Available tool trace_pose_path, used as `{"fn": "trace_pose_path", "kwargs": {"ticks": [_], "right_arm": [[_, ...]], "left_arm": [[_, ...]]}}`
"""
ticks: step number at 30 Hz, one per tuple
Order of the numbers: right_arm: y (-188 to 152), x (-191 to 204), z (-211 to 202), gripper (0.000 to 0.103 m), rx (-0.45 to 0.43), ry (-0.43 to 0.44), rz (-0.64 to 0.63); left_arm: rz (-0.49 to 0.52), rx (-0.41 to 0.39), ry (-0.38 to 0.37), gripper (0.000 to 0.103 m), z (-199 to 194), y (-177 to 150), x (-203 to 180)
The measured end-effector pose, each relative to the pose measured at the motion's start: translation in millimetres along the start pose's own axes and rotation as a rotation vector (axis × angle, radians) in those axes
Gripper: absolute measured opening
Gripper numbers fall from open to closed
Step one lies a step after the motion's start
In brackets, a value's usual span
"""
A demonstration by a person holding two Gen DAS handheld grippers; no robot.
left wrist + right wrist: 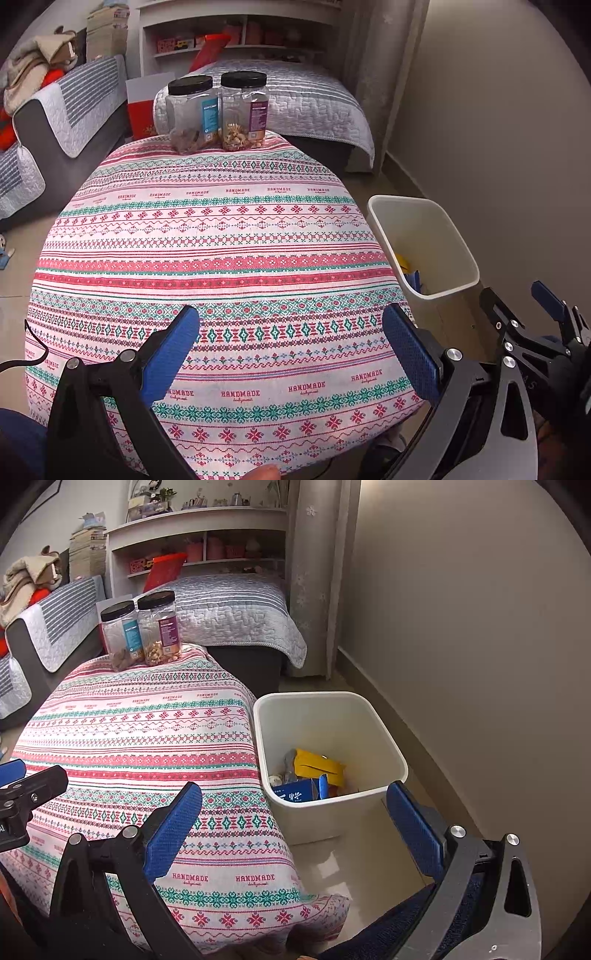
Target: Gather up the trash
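- Left gripper [291, 354]: jaws spread wide, nothing between the blue pads [170, 354]. It hovers low over the near part of the tablecloth [221, 236].
- Right gripper [293, 829]: jaws also wide and empty, straddling the table's right edge, with the bin just ahead.
- The right gripper also shows at the left camera's right edge, beside the left one. Both look parked, not reaching.
- Trash is in the white bin [391, 753] on the floor, touching or just beside the table's right side: a yellow packet [317, 764], a blue carton [299, 792] and some greyish scraps I can't identify.
- Bin sits right at the table edge, probably so items drop in with a short move.
- Cloth shows no loose trash in either view, so collection looks done or nearly so.
- Two black-lidded jars [218, 110] stand touching at the far edge, upright and part full. Likely food storage, not trash.
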State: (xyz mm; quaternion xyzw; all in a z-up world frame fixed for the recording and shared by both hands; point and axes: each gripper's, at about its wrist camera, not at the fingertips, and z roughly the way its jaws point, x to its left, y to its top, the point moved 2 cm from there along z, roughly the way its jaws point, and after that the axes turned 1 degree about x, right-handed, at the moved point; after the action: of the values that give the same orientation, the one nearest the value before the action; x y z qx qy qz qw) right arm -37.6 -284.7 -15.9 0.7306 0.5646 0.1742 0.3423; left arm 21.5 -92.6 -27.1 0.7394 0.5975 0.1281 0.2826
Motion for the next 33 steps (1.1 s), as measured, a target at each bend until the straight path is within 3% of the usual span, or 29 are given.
{"fn": "trace_pose_path", "kwargs": {"ticks": [5,10,19,23,28,33], "right_arm": [[1,6,2,0.096,0.009,0.008,-0.005],[3,29,9,0.096,0.023,0.039,-0.037],[3,105,22,0.096,0.051,0.135,-0.162],[-2,139,38,0.096,0.102,0.177,-0.2],[-12,190,85,0.096,0.256,0.252,-0.235],[-26,214,126,0.096,0.287,0.203,-0.241]], "left_arm": [[-0.012,0.005,0.011,0.096,-1,-1,8],[-0.021,-0.005,0.079,0.096,-7,-6,28],[-0.166,0.019,0.213,0.096,-20,-29,114],[-0.228,0.042,0.262,0.096,-17,-42,147],[-0.253,0.079,0.29,0.096,24,-52,171],[-0.266,0.124,0.275,0.096,83,-54,182]]}}
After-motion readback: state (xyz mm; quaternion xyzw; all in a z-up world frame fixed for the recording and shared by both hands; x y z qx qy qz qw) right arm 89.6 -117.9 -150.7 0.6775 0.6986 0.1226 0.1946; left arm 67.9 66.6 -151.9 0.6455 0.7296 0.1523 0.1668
